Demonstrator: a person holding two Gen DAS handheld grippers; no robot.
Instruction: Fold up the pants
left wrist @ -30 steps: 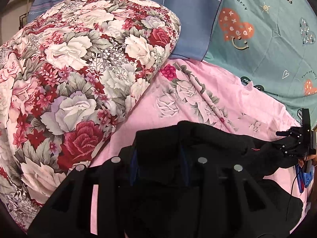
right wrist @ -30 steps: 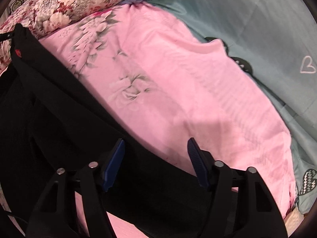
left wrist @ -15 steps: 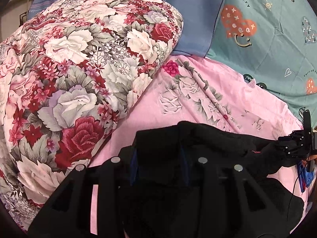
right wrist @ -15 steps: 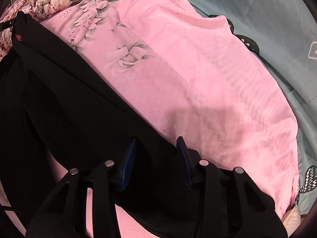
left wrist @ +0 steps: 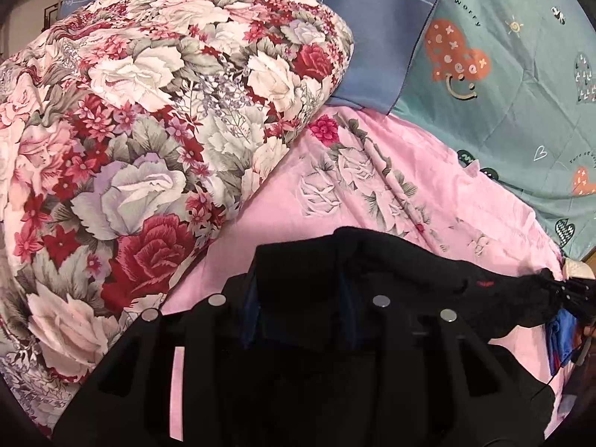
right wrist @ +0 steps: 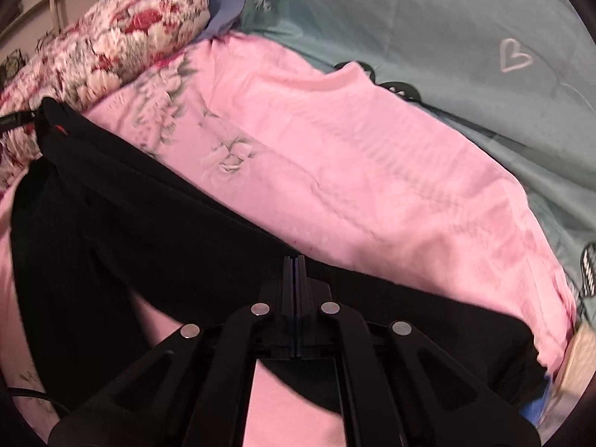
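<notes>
On the pink sheet [right wrist: 372, 171], pants [right wrist: 149, 223] run 10-to-4 o'clock; my right gripper [right wrist: 294, 272] is clamped on their edge, left gripper [left wrist: 301, 305] pinching bunched fabric at 12.

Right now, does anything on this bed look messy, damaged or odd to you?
Nothing damaged or spilled. The black fabric pants are bunched and uneven across the pink floral bedsheet, one end pinched in the left gripper, the other in the shut right gripper. That looks like mid-fold untidiness.
</notes>
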